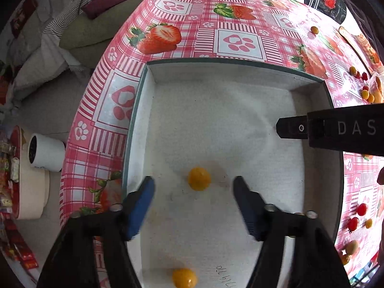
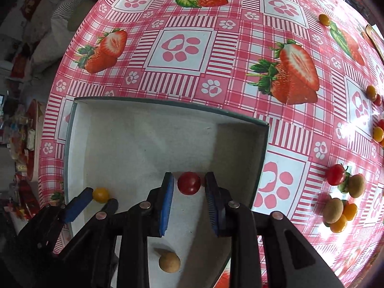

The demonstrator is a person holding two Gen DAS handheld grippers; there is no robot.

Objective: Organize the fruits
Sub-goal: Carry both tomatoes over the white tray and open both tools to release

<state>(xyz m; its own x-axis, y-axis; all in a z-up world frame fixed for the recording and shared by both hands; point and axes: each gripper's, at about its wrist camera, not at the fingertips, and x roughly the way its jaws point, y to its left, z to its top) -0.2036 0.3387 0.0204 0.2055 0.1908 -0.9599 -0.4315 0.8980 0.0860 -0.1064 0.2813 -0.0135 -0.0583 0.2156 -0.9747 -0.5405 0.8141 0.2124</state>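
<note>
A white box with a dark green rim sits on the strawberry tablecloth; it also shows in the right wrist view. My left gripper is open over the box floor, with a yellow tomato lying free between its fingertips. A second yellow tomato lies nearer. My right gripper is over the box with a red cherry tomato between its blue pads, small gaps on both sides. A tan round fruit lies on the box floor below it.
Loose red, yellow and tan fruits lie on the tablecloth right of the box, more along the right edge. One yellow tomato sits far back. The table edge drops off to the left toward a sofa.
</note>
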